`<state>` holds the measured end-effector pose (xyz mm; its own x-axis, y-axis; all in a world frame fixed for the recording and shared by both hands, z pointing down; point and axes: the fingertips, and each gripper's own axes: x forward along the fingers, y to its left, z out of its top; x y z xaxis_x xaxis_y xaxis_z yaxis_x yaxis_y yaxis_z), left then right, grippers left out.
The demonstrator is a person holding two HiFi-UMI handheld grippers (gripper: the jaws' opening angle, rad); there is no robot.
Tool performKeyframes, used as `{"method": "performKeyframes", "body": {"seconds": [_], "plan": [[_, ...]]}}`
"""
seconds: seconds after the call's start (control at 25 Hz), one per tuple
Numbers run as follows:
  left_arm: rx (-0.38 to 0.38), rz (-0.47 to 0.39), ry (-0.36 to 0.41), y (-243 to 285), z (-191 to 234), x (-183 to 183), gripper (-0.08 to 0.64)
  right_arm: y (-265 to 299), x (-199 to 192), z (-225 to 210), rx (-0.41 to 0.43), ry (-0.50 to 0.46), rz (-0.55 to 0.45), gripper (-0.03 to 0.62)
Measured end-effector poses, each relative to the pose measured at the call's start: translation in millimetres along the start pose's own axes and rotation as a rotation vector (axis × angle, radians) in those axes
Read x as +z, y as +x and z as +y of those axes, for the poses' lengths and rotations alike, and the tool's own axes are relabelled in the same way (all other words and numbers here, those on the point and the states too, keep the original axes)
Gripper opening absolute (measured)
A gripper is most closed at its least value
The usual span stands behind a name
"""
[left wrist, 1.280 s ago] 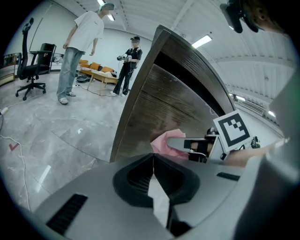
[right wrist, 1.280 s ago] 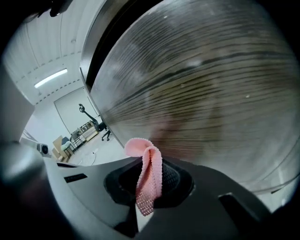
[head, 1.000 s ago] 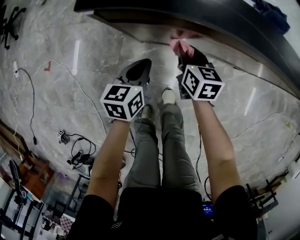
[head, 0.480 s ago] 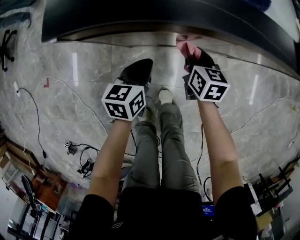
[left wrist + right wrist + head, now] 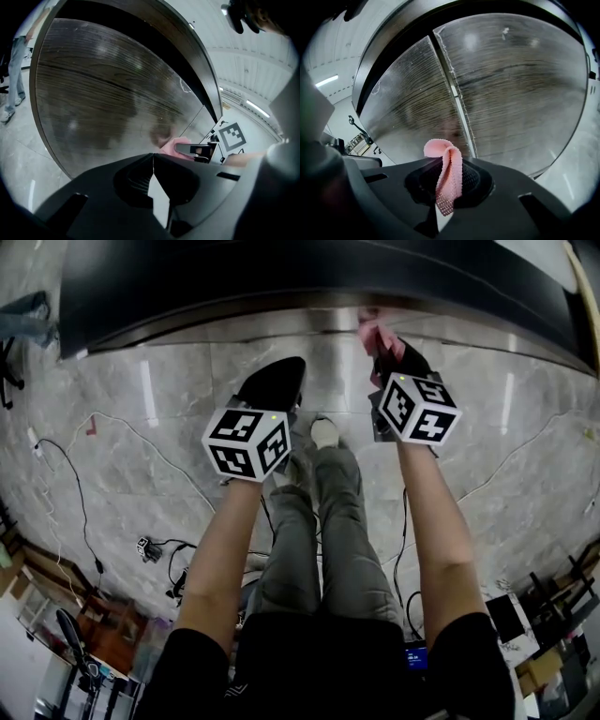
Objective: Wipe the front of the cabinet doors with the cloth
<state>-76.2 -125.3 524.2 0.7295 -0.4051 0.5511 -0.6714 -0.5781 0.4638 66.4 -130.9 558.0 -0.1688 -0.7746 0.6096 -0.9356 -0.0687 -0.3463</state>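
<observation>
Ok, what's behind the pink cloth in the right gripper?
Behind the pink cloth, clamped in the right gripper, stand two wood-grain cabinet doors, their vertical seam running down just beside the fold. The patch of door directly behind the cloth is covered.

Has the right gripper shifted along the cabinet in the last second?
No, not noticeably. The view swung, but the right gripper still holds the pink cloth at the cabinet's bottom edge.
</observation>
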Motion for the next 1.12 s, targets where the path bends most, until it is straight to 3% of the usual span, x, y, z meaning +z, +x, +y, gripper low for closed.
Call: {"method": "performKeyframes", "body": {"seconds": [0.4, 1.12], "plan": [[-0.023, -0.042, 0.012, -49.3, -11.2, 9.5, 0.011, -41.1, -12.2, 34.1, -0.024, 0.044, -0.021, 0.043], [-0.031, -0.083, 0.043, -136.3, -7.8, 6.1, 0.011, -91.1, 3.4, 148.1, 0.062, -0.018, -0.118, 0.043]]}}
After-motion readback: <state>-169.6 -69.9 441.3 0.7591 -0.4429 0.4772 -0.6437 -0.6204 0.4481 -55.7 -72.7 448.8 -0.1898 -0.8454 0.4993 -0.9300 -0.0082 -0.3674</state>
